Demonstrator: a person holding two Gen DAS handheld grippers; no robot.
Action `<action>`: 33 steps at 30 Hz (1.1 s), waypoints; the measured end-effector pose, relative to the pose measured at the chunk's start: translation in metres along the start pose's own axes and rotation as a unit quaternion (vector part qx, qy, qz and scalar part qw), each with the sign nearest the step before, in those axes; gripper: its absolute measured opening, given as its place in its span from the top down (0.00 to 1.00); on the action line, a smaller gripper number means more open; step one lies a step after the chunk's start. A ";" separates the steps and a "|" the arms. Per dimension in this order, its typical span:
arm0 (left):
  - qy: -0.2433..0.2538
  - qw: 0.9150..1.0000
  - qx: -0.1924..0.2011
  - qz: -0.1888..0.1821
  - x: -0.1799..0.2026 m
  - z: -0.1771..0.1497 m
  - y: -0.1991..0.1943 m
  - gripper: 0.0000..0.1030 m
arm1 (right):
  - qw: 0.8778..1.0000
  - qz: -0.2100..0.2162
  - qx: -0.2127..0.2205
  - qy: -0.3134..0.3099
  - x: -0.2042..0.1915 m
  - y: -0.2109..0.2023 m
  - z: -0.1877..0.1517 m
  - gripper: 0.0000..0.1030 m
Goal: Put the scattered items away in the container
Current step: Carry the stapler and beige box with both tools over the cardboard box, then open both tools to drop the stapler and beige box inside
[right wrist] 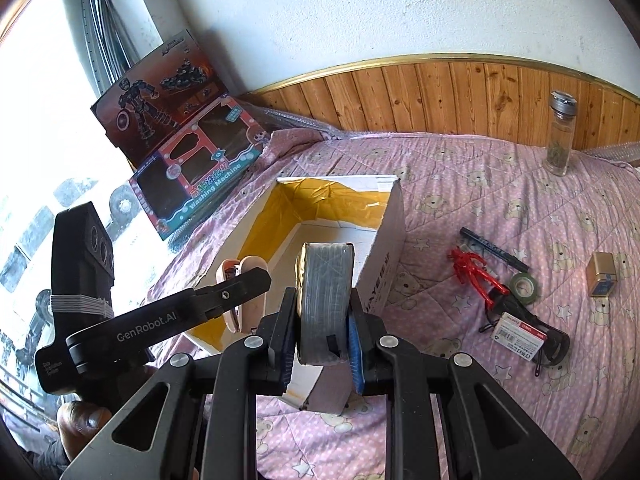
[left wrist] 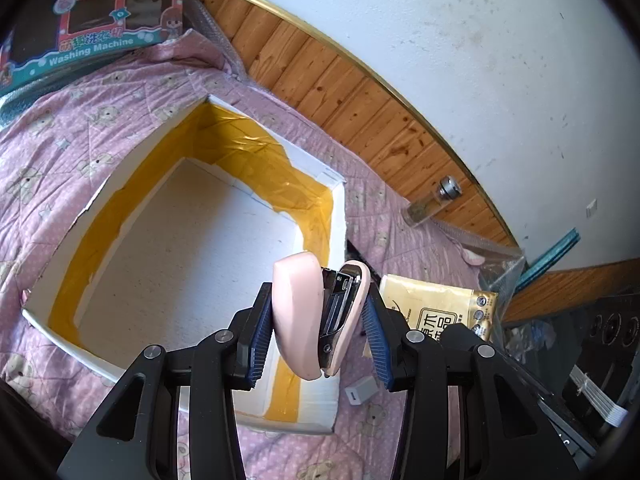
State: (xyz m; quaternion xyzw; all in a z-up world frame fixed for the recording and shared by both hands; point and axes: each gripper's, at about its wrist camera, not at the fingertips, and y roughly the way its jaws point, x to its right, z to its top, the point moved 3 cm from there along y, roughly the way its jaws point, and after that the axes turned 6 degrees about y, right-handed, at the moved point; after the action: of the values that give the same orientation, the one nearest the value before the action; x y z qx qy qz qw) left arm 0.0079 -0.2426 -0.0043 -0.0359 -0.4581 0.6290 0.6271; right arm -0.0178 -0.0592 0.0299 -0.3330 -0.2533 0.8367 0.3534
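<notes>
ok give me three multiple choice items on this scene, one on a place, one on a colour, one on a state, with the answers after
1. Where does the glass bottle stand?
A. inside the box
B. on the quilt by the wooden wall panel
C. on the toy packaging

2. What colour is the tape lining the inner walls of the white box?
A. yellow
B. green
C. red

3. What is the state of the left gripper?
A. open and empty
B. closed on a pink stapler
C. closed on a marker pen

Answers:
1 B: the bottle is upright on the pink quilt, close to the panel.
2 A: yellow tape covers the upper inner walls.
3 B: the pink stapler sits between its blue pads, above the box's near corner.
</notes>
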 end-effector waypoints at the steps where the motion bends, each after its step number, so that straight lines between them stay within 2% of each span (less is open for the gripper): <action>1: -0.003 1.000 0.000 0.001 -0.004 0.001 0.000 0.57 | 1.000 0.001 -0.002 -0.003 -0.003 0.003 0.000 0.77; 8: -0.022 1.000 0.001 0.019 -0.031 0.005 0.000 0.56 | 1.000 0.005 -0.018 -0.022 -0.021 0.022 -0.003 0.77; 17: -0.026 0.998 -0.005 0.063 -0.060 0.010 0.002 0.56 | 0.998 0.007 -0.042 -0.046 -0.039 0.050 -0.012 0.77; 28: 0.028 0.989 -0.038 0.139 -0.064 0.002 0.024 0.55 | 0.995 0.001 -0.078 -0.058 -0.042 0.086 -0.026 0.76; 33: 0.020 0.986 -0.060 0.157 -0.077 -0.001 0.034 0.52 | 0.996 0.003 -0.087 -0.034 -0.032 0.095 -0.027 0.73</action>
State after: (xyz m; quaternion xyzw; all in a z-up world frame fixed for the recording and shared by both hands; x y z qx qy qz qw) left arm -0.0009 -0.2983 -0.0661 -0.1577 -0.4704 0.6906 0.5263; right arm -0.0209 -0.1373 -0.0384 -0.3350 -0.3361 0.8234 0.3113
